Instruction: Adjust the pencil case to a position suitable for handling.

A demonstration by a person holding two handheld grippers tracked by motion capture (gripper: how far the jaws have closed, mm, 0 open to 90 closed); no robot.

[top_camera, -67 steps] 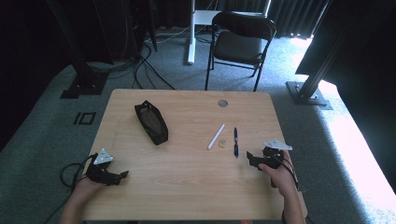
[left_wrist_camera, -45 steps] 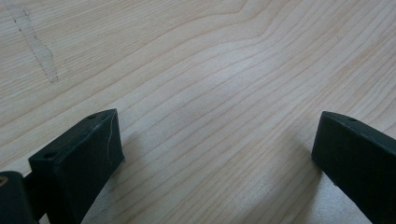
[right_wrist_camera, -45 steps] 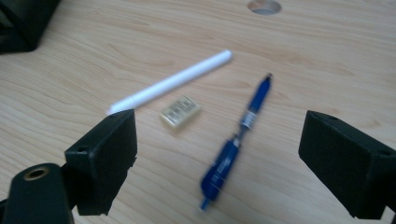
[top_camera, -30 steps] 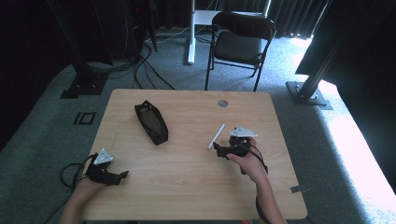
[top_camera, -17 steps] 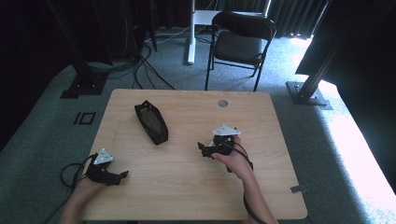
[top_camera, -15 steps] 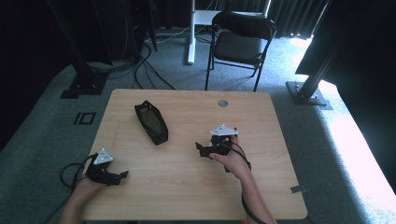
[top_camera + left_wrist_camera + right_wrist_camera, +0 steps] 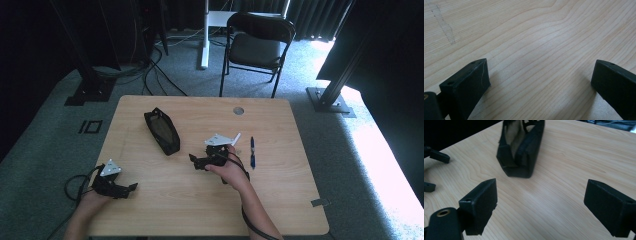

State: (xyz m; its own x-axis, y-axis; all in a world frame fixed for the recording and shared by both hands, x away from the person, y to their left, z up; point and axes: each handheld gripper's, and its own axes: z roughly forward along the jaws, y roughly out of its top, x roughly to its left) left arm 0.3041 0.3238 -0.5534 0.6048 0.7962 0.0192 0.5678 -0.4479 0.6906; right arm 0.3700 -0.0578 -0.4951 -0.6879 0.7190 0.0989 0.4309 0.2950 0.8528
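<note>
A black pencil pouch (image 7: 162, 131) lies open on the wooden table (image 7: 280, 200), left of centre. My right gripper (image 7: 195, 162) is open, a short way to the pouch's right, and points at it. In the right gripper view the pouch (image 7: 520, 147) stands just beyond the spread jaws of the right gripper (image 7: 541, 202), with only bare wood between them. A blue pen (image 7: 252, 151) lies behind the right hand, and the tip of a white pen (image 7: 236, 137) shows past the gripper's grey plate. My left gripper (image 7: 129, 190) rests open at the front left; in its own view the left gripper (image 7: 541, 80) spans bare wood.
A round cable hole (image 7: 238, 110) sits near the table's far edge. A black folding chair (image 7: 260, 45) stands beyond the table. Cables and stand feet lie on the carpet to the far left. The left gripper's jaw tips (image 7: 434, 157) appear at the left edge of the right gripper view.
My right gripper has travelled left from the table's right edge, past the two pens, to just short of the pouch. The left gripper has stayed put.
</note>
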